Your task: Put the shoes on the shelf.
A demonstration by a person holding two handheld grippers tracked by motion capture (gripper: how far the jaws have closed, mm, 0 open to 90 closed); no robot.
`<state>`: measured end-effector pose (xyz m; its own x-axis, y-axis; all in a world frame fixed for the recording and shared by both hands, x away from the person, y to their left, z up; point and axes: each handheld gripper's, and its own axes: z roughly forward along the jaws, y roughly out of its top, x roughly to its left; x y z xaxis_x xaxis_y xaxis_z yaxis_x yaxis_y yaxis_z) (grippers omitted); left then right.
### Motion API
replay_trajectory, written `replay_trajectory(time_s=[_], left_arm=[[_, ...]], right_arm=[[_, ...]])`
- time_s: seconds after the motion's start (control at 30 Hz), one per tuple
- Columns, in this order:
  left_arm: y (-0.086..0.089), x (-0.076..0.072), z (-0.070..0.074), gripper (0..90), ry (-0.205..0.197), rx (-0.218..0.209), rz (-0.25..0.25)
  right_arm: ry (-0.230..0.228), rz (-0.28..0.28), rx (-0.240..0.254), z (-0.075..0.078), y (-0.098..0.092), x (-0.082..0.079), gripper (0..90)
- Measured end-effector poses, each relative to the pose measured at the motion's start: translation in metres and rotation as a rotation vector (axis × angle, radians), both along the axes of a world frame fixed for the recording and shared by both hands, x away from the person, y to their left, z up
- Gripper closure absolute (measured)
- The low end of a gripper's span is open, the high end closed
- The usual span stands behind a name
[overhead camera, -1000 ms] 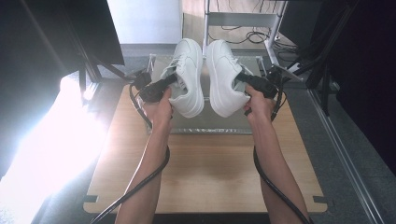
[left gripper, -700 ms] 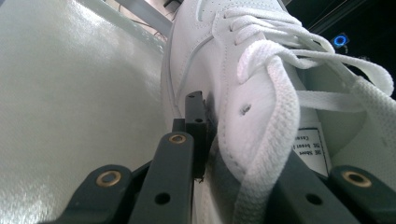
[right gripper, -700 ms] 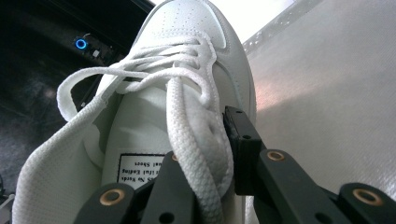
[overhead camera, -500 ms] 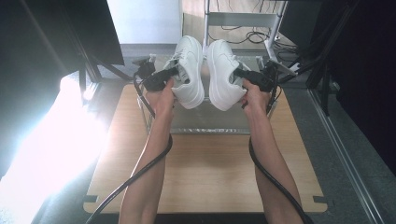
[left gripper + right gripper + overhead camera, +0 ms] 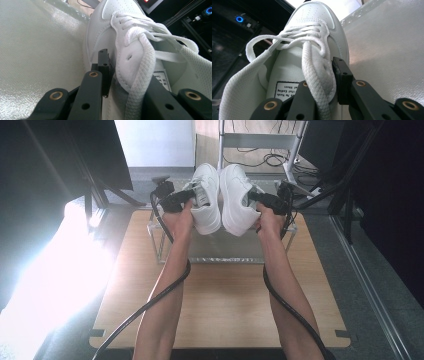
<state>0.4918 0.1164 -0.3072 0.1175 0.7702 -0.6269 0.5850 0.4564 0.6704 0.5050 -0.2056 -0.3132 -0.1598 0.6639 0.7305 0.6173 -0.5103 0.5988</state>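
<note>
Two white lace-up sneakers, one per hand-held gripper, held side by side above a clear rack (image 5: 165, 251) standing on the wooden worktop (image 5: 220, 310). Left sneaker (image 5: 206, 200): held up over the rack's far left part, toe pointing away, sole side turned toward its partner; in the left gripper view (image 5: 130, 50) seen close, perforated toe cap at top, laces loose over the tongue, printed label inside the opening. Left hand-held gripper (image 5: 189, 196): clamped on the left sneaker's side wall at the collar, one black jaw outside the upper, the other inside the opening, a lace running down between them. Right sneaker (image 5: 237, 200): just beside the left one, nearly touching it, toe away; in the right gripper view (image 5: 312, 50) laces looped loosely, label visible on the insole side. Right hand-held gripper (image 5: 257, 199): clamped on the right sneaker's side wall in the same manner, one jaw in, one out. Rack: transparent walls, frosted pale surface visible beside both sneakers in the gripper views; contents beneath the shoes not discernible. Black cables (image 5: 150, 305) trailing from both hand-held grippers along the forearms toward the near worktop edge.
</note>
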Motion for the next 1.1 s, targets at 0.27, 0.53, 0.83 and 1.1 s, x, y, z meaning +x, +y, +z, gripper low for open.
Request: replay_trajectory(time_s=[0.27, 0.53, 0.83, 1.1], left_arm=[[0.005, -0.002, 0.001, 81.0, -0.005, 0.012, 0.019], [0.0, -0.001, 0.0, 75.5, -0.007, 0.0, 0.017], [-0.005, 0.004, 0.001, 55.0, -0.018, -0.017, -0.056], [-0.003, 0.001, 0.004, 38.5, -0.043, -0.057, -0.104]], right_arm=[[-0.001, -0.017, -0.05, 0.006, 0.0, 0.001, 79.7], [-0.002, -0.034, -0.06, 0.007, 0.011, 0.001, 71.7], [-0.029, 0.014, -0.1, 0.01, 0.028, 0.003, 51.5], [-0.032, 0.082, 0.03, 0.008, 0.021, 0.004, 36.6]])
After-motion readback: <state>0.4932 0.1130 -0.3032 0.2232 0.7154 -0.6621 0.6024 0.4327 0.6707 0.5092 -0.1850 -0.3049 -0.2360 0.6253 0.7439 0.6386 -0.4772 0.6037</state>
